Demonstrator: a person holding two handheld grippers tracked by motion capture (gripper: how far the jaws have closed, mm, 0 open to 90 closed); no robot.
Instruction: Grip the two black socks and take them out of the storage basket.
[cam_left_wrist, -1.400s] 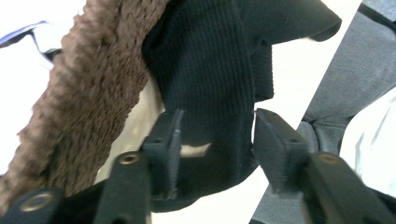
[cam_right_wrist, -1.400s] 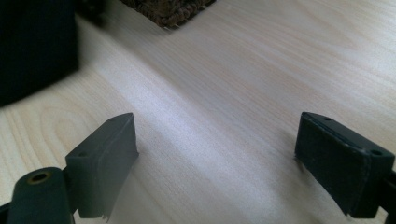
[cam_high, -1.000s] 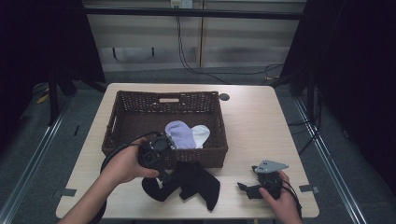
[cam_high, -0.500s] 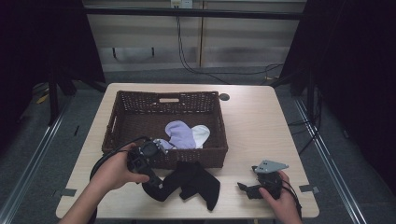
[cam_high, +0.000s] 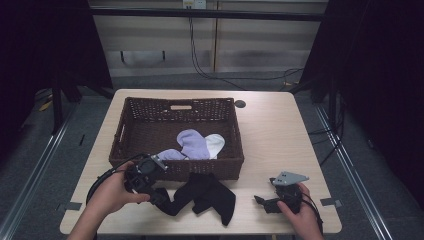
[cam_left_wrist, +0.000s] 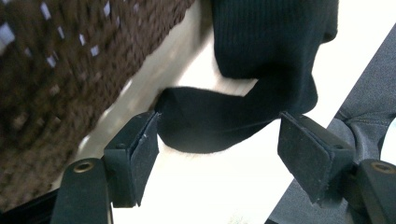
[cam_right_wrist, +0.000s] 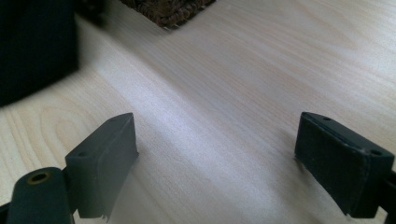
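black sock (cam_left_wrist: 219, 126) between open left tool (cam_left_wrist: 217, 149)

No readable text, label, brand, number or sign anywhere

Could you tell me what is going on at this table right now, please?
A person is sorting socks with two hand-held grippers. The left gripper is open at the near end of a black sock that lies on the table in front of a wicker basket; the sock's tip sits between the jaws in the left gripper view, ungripped. Pale socks already lie in the basket. The right gripper rests open on the table, holding nothing.
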